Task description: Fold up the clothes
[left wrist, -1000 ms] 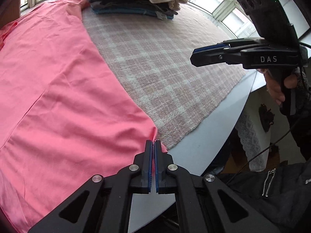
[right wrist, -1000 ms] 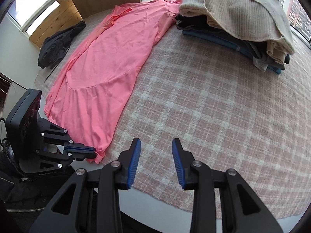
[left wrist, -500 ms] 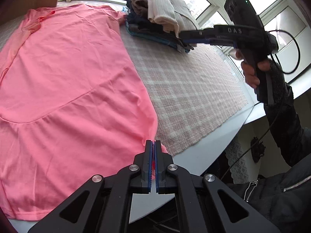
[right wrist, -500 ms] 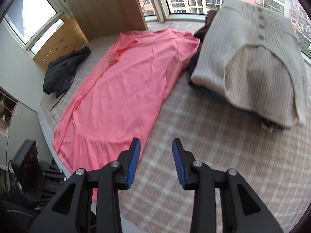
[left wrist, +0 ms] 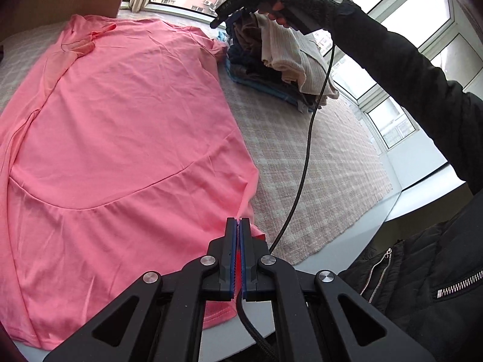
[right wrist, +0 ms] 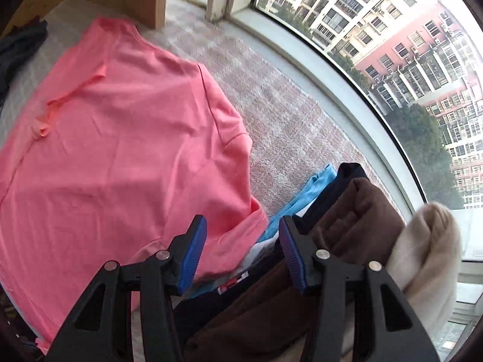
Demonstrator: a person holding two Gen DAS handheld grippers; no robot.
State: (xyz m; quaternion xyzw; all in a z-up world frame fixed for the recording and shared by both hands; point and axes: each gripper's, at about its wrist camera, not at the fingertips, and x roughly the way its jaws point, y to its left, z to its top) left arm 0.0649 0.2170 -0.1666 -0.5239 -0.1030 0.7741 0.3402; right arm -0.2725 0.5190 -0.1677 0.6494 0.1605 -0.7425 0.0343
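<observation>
1. My left gripper (left wrist: 238, 226) has its jaws clamped together on the near right hem corner of the pink dress (left wrist: 120, 126), and a strip of pink cloth shows between the blue pads
2. The dress lies spread flat across the left part of the checked cloth (left wrist: 317, 163), neckline at the far end, hem at the near edge of the white table (left wrist: 422, 193)
3. My right gripper (right wrist: 241, 241) has just been opening; its jaws stand apart with nothing between them, above the far right sleeve of the dress and the near edge of the stack of folded clothes (right wrist: 347, 220)
4. From the left wrist view I see that gripper held high at the far end by a hand in a dark sleeve (left wrist: 392, 69), its black cable (left wrist: 308, 138) hanging down toward the near edge
5. The stack sits just right of the sleeve, brown and cream pieces on top, a blue one low down, close to the window (right wrist: 392, 45)
</observation>
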